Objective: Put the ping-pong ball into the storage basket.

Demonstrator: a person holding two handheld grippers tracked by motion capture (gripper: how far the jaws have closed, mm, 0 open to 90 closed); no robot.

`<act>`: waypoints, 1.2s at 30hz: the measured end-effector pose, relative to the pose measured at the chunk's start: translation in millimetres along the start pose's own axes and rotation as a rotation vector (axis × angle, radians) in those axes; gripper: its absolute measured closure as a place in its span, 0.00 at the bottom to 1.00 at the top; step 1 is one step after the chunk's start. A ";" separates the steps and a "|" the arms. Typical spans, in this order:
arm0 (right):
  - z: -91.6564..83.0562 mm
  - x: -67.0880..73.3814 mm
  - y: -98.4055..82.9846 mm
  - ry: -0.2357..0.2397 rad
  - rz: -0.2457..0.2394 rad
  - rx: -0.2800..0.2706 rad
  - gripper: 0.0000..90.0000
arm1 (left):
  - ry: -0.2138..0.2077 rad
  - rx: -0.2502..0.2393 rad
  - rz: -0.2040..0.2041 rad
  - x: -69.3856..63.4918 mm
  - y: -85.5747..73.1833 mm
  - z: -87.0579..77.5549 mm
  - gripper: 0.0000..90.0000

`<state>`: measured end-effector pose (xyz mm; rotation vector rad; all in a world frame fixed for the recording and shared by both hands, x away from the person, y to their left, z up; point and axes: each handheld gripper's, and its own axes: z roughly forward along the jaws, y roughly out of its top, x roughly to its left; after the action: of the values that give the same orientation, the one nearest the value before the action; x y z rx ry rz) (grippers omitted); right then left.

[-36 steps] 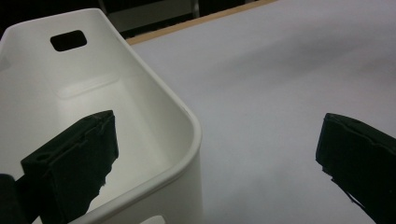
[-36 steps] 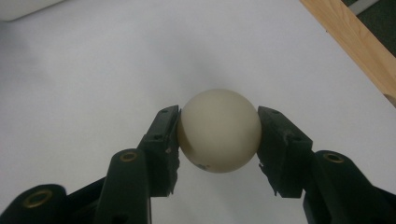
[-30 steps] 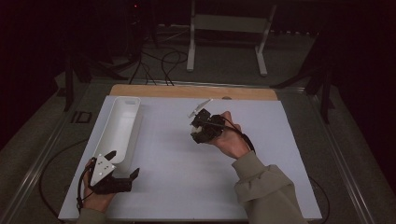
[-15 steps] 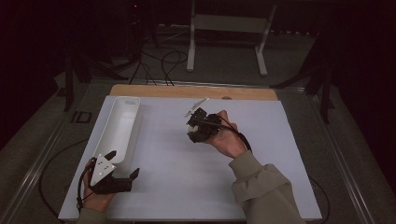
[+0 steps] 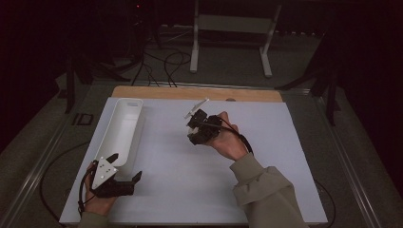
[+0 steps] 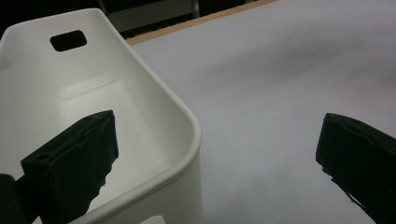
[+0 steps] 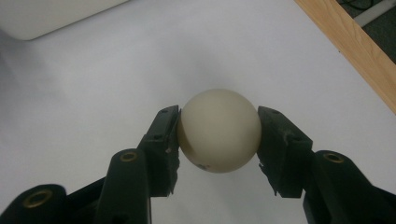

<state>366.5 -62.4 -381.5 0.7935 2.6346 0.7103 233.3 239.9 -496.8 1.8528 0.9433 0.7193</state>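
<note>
Right gripper (image 7: 218, 135) clenches a smooth cream ball (image 7: 219, 129) mid-frame above the white counter (image 5: 285, 142), likely for carrying; left gripper (image 6: 217, 158), fingers released, straddles the long white plastic bin's (image 6: 154, 100) rim.

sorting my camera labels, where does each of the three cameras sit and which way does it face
High view: above the person's side, facing forward and down on the white table sheet; both forearms, hands, left claw and right claw show.
Left gripper view: rides the left claw, jaws wide apart, facing the long white plastic bin.
Right gripper view: rides the right claw, facing down at the sheet; jaws clamp a cream-white smooth ball.
Shared: high and left gripper views both show the bin and the wooden table edge.
</note>
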 end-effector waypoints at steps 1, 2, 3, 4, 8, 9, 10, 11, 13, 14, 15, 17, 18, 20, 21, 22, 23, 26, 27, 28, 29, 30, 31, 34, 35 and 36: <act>0.3 0.1 0.3 -0.001 -0.004 0.000 0.56 | 0.000 0.000 0.000 0.0 0.0 0.0 0.00; 0.5 0.0 0.7 0.001 -0.007 0.001 0.56 | 0.000 0.000 0.000 0.0 0.0 0.0 0.00; 0.9 0.5 1.3 0.003 -0.002 0.002 0.56 | -0.001 0.000 0.000 0.0 0.0 -0.1 0.00; 1.3 0.8 1.7 0.003 -0.001 0.002 0.56 | -0.001 0.000 0.000 0.0 0.0 -0.1 0.00; 2.3 1.6 3.5 0.006 -0.006 0.005 0.56 | -0.001 0.000 0.000 0.1 0.0 -0.1 0.00; 2.6 1.9 3.9 0.005 -0.007 0.004 0.56 | -0.001 0.000 0.000 0.1 0.0 -0.1 0.00; 2.8 2.1 4.3 0.006 -0.007 0.006 0.56 | -0.001 0.001 0.000 0.1 0.1 -0.2 0.00; 3.2 2.3 4.7 0.006 -0.005 0.005 0.56 | -0.001 0.001 0.000 0.1 0.0 -0.1 0.00; 4.0 2.3 5.4 0.008 -0.007 0.005 0.56 | -0.001 0.000 -0.001 0.1 0.0 -0.1 0.00; 4.2 2.3 5.8 0.009 -0.008 0.007 0.56 | -0.001 -0.001 0.000 0.1 0.0 -0.1 0.00; 4.6 2.8 6.3 0.008 -0.002 0.008 0.56 | -0.001 -0.001 0.000 0.1 0.0 -0.1 0.00; 5.4 2.8 7.1 0.008 -0.009 0.008 0.56 | -0.002 -0.001 0.000 0.2 0.0 -0.1 0.00; 5.8 3.3 7.8 0.009 -0.007 0.007 0.56 | -0.002 0.000 0.000 0.2 0.0 -0.1 0.00; 6.2 3.8 9.0 0.010 -0.010 0.008 0.56 | -0.002 -0.001 0.000 0.1 0.0 -0.1 0.00; 6.4 4.1 9.5 0.011 -0.012 0.007 0.56 | -0.002 0.000 0.000 0.2 0.0 -0.1 0.00; 6.7 4.5 10.0 0.010 -0.011 0.006 0.56 | -0.002 0.000 0.000 0.2 0.0 -0.2 0.00; 6.8 4.6 10.5 0.009 -0.013 0.007 0.56 | -0.002 0.000 0.000 0.2 0.0 -0.2 0.00; 7.5 5.0 12.1 0.011 -0.013 0.005 0.56 | -0.003 0.000 0.001 0.3 0.0 -0.3 0.00; 7.7 5.1 12.6 0.011 -0.014 0.005 0.56 | -0.003 0.000 0.000 0.3 0.0 -0.3 0.00; 8.0 4.9 13.0 0.013 -0.017 0.005 0.56 | -0.003 0.001 0.001 0.3 0.0 -0.3 0.00; 8.3 5.3 13.4 0.016 -0.012 0.003 0.56 | -0.003 0.001 0.001 0.3 0.0 -0.4 0.00; 8.7 5.2 13.7 0.015 -0.013 0.004 0.56 | -0.004 0.000 0.001 0.3 0.0 -0.3 0.00; 9.1 5.0 13.9 0.013 -0.015 0.004 0.56 | -0.003 0.001 0.001 0.3 0.0 -0.3 0.00; 10.1 4.5 14.5 0.012 -0.010 0.007 0.56 | -0.004 0.001 0.001 0.3 0.0 -0.4 0.00; 10.2 4.3 14.9 0.013 -0.008 0.007 0.56 | -0.003 0.001 0.001 0.3 0.0 -0.4 0.00; 10.3 3.9 15.3 0.012 -0.013 0.004 0.56 | -0.003 0.001 0.001 0.3 0.0 -0.4 0.00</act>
<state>374.3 -45.2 -382.5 0.7750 2.6505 0.7087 233.2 240.3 -496.6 1.8544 0.9410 0.7171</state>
